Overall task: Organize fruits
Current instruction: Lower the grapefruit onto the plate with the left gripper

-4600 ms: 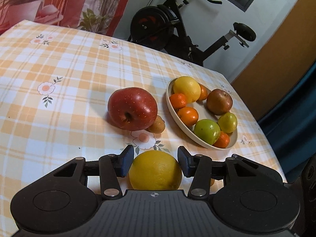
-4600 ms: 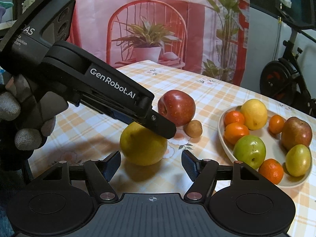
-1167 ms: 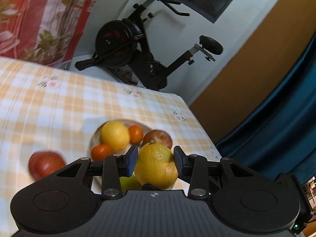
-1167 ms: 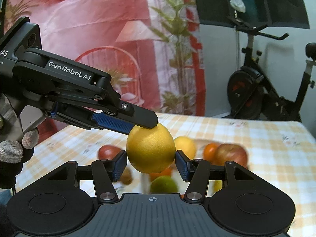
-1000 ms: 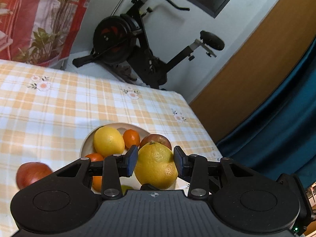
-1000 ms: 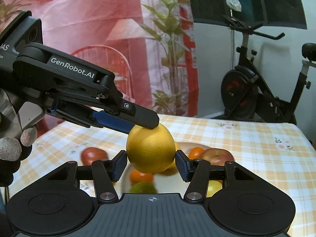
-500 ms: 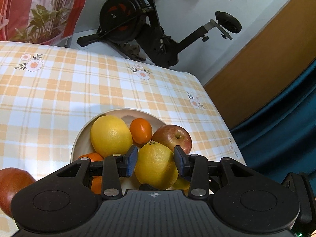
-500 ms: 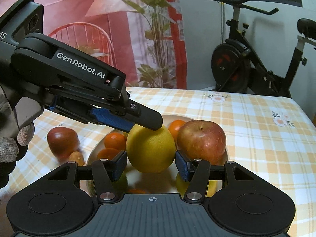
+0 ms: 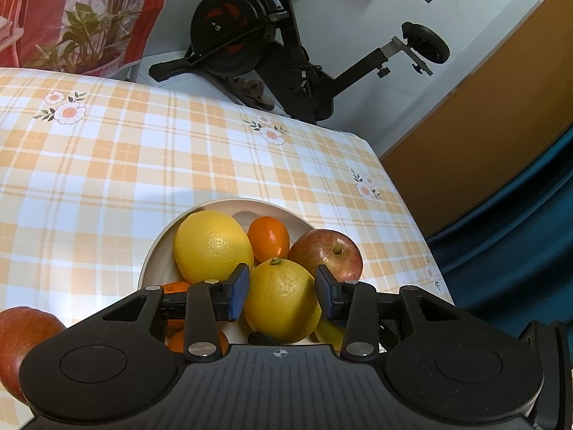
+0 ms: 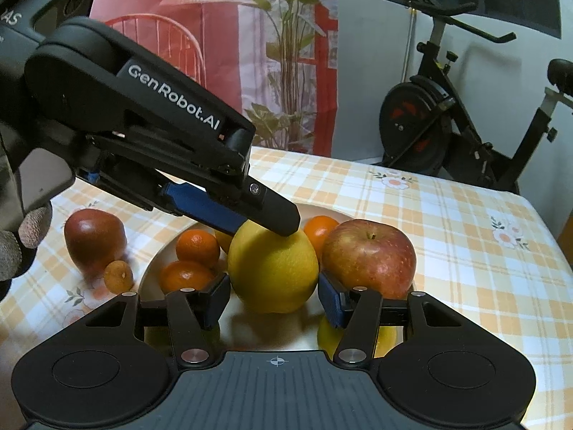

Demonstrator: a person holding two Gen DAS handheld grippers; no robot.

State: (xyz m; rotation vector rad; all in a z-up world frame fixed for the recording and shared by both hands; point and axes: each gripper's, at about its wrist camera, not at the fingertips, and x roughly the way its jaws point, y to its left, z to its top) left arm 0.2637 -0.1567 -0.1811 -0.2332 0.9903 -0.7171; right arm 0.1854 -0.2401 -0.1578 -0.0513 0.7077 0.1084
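A large yellow citrus fruit [image 9: 281, 299] sits between the fingers of both grippers, over the white bowl [image 9: 150, 261]. My left gripper [image 9: 281, 290] has small gaps on both sides of the fruit. My right gripper [image 10: 274, 297] also stands slightly off it. In the right wrist view the left gripper's upper finger [image 10: 272, 215] rests on top of the fruit [image 10: 274, 268]. The bowl [image 10: 154, 265] holds another yellow citrus [image 9: 211, 245], a red-yellow apple [image 10: 369, 254], several small oranges [image 10: 198, 249] and a green-yellow fruit.
A dark red apple [image 10: 94, 238] and a small brown fruit [image 10: 119, 276] lie on the checked tablecloth [image 9: 107, 165] left of the bowl. The table's far and right edges are near. An exercise bike [image 9: 286, 43] stands behind the table.
Both grippers carried the yellow fruit from the table over to the bowl and lowered it among the other fruit. Both sets of fingers have loosened off it in the last half second.
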